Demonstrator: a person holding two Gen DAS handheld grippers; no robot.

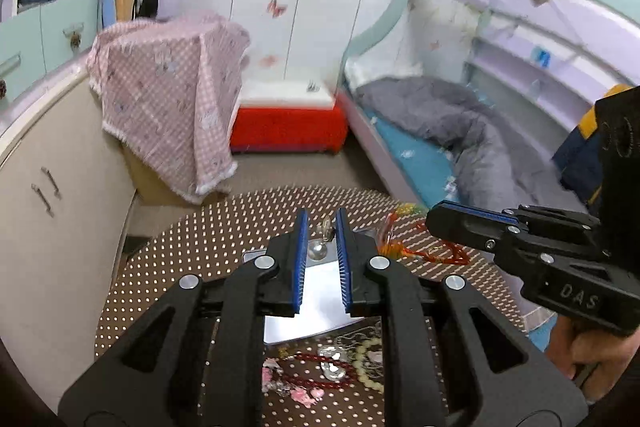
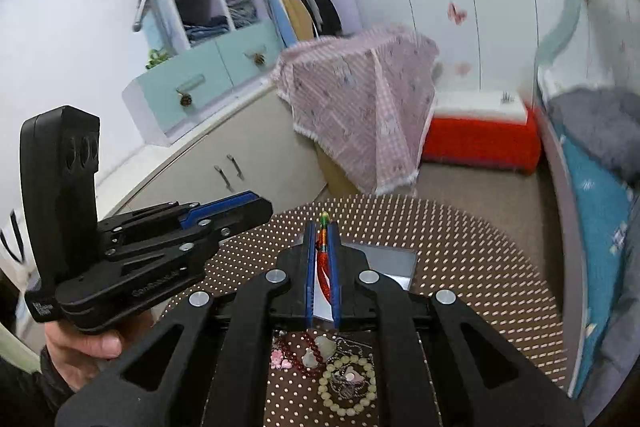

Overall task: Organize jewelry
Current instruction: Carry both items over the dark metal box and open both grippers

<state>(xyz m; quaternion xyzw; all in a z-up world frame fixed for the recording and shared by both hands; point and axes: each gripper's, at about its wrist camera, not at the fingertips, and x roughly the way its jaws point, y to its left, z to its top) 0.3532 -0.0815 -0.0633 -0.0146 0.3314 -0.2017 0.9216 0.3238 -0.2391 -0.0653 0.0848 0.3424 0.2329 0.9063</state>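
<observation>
Right wrist view puts my right gripper (image 2: pixel 322 227) clamped narrow on a red corded ornament (image 2: pixel 325 259). It lies lengthwise in the slot between the blue pads, so its long axis follows my fingers. Its green tip pokes forward past the fingertips, toward the far edge of the table, and the red tail trails back toward my palm. My left gripper (image 1: pixel 321 217) is almost closed. A clear crystal piece (image 1: pixel 326 227) and a silver bead (image 1: pixel 318 251) show in its slot, but I cannot tell whether I pinch them or they lie beyond. Both grippers hang above the round dotted table (image 2: pixel 480 267), with the silver tray (image 2: pixel 394 259) just past my right fingertips. The loose heap lies below: a dark red bead bracelet (image 2: pixel 298 351) beside a pale green bead bracelet (image 2: pixel 348 383). My worry is the grip. A cord held along the pads rather than across them could slide out forward if I tip down. Its hanging tail could also snag the beads or drag across the tray, and my two grippers are close enough to knock together.
</observation>
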